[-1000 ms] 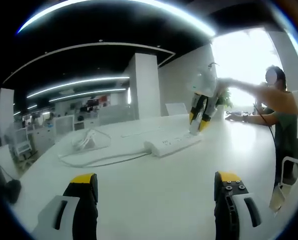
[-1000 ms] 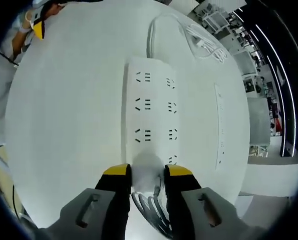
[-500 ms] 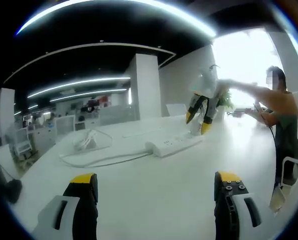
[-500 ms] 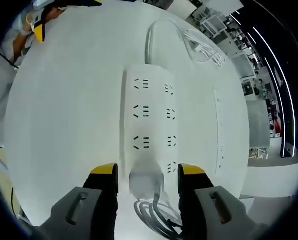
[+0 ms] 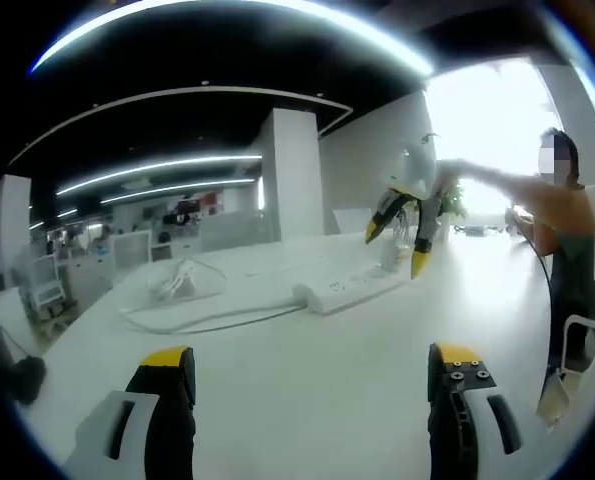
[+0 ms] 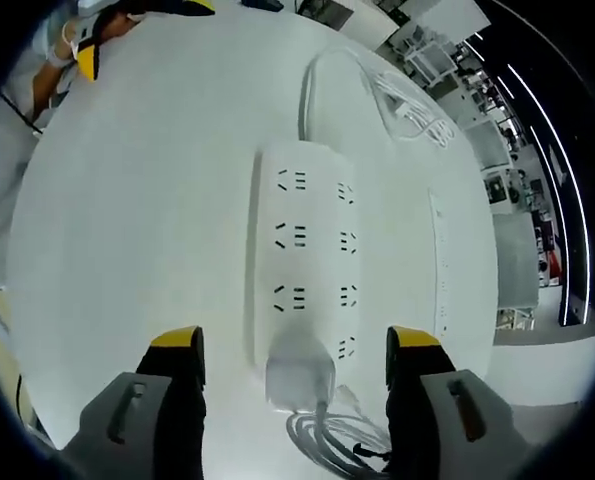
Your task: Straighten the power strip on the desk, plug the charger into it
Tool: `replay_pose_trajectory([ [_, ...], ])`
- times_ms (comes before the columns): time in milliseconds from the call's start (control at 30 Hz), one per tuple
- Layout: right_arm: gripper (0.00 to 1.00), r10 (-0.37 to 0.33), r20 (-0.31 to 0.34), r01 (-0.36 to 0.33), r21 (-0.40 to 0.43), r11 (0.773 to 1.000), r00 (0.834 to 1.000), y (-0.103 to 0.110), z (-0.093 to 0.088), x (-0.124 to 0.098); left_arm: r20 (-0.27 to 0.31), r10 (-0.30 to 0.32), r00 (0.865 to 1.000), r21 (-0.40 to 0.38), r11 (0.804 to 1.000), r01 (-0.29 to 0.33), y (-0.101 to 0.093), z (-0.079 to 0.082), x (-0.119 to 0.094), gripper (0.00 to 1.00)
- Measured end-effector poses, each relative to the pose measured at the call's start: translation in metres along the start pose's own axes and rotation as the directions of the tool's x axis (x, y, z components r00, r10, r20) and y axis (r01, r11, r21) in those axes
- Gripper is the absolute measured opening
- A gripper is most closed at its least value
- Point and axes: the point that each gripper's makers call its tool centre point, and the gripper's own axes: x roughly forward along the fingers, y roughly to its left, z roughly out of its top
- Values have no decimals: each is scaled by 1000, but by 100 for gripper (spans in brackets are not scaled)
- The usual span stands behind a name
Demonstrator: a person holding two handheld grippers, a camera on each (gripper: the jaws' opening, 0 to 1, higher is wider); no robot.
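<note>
Power strip (image 6: 302, 250) lies white and flat on the desk (image 6: 127, 260), the charger (image 6: 300, 376) seated in its near end. Right gripper (image 6: 295, 350) hangs above that charger, jaws wide apart; left gripper (image 5: 312, 365) hovers well back, jaws spread.

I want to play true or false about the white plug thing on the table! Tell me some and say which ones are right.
1. The charger sits plugged into the near end of the power strip. True.
2. The right gripper is squeezing the charger. False: its jaws stand wide open on either side of it, not touching.
3. The left gripper holds a cable. False: it is open over the bare desk.
4. A coiled white cable lies below the charger. True.
5. The power strip is black. False: it is white.
</note>
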Motion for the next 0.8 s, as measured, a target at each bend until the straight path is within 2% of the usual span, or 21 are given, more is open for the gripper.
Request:
replay_pose_trajectory([
  [233,85,-12,33,13,-5,1000,999,-3,8,-3,3,4,1000,0,1000,-4,2,1,-2,99],
  [567,98,-28,52,29,-4,1000,998,-6,10,-7,2,9,1000,-3,1000,-9,4,-1,-4,99],
  [800,99,-52,84,52,7,999,995,-11,14,-18,2,12,1000,-3,1000,-12,4,-1,-5,99],
])
